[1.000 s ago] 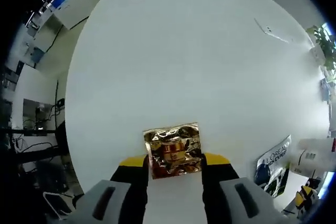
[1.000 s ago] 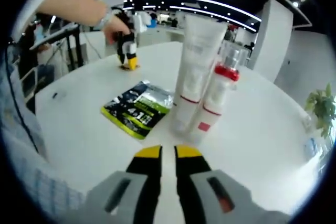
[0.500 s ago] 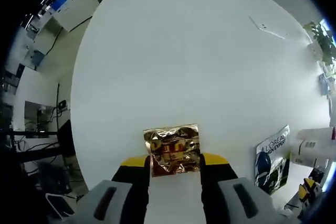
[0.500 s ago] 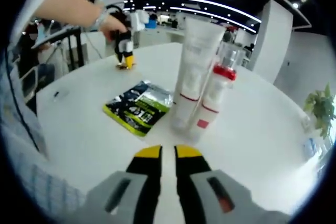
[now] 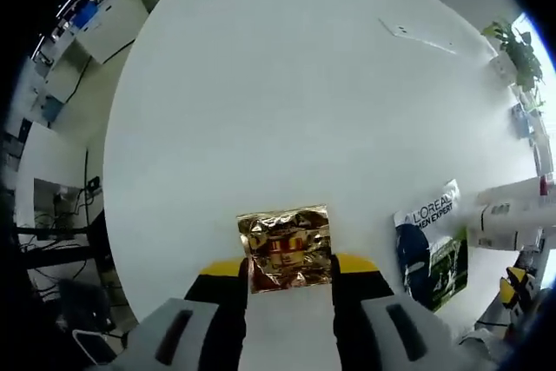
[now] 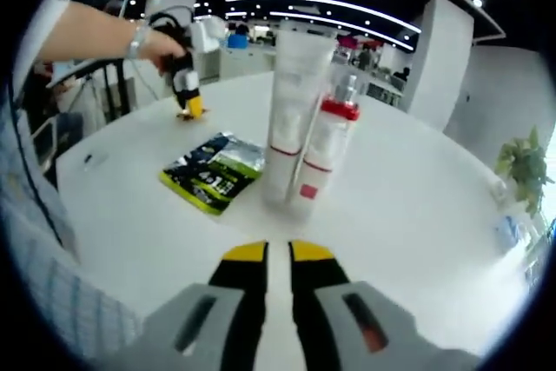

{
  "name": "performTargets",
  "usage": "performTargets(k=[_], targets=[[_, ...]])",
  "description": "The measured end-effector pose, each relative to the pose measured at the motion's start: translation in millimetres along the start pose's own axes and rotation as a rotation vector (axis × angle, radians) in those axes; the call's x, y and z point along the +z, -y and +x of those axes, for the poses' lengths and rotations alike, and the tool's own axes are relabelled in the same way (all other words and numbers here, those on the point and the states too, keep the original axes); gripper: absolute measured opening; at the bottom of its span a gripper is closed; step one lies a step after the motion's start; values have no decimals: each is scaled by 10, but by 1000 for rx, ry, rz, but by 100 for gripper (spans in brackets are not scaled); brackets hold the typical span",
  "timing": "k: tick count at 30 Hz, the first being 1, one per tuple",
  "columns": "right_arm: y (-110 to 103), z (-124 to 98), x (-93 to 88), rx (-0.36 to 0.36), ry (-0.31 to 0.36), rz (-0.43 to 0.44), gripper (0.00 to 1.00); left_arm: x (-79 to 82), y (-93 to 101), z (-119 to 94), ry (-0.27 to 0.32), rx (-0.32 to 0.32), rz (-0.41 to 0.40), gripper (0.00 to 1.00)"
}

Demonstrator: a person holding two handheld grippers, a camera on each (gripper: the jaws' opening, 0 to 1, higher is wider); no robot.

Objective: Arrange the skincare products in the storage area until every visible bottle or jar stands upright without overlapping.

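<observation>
While the left gripper [image 5: 287, 268] pinched the gold foil sachet [image 5: 286, 248] and the right gripper [image 6: 278, 254] sat closed and empty, a swing risked toppling the white tube [image 6: 290, 123] ahead.

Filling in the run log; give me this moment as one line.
left gripper: shut on gold sachet | right gripper: shut, holding nothing | white tube and red-collared bottle: upright, side by side | green sachet: flat on table

Tall white tube [image 6: 290, 115] and red-capped bottle [image 6: 320, 158] stand upright, touching.
</observation>
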State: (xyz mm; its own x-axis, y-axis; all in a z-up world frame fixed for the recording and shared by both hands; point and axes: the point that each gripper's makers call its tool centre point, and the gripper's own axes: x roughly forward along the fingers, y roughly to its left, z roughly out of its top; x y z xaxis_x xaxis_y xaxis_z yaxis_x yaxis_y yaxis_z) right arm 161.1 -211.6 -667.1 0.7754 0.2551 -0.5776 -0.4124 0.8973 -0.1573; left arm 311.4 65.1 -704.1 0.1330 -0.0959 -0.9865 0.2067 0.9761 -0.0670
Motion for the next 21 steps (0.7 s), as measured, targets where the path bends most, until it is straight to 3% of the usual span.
performTargets(k=[10, 16, 21], targets=[[69, 12, -31, 12, 7, 15, 8, -142, 178, -142, 77, -30, 8, 39], [118, 23, -50, 20, 6, 17, 8, -320, 376, -73, 88, -76, -25, 39], [98, 42, -45, 43, 5, 2, 8, -301, 443, 27, 106, -87, -88, 39]])
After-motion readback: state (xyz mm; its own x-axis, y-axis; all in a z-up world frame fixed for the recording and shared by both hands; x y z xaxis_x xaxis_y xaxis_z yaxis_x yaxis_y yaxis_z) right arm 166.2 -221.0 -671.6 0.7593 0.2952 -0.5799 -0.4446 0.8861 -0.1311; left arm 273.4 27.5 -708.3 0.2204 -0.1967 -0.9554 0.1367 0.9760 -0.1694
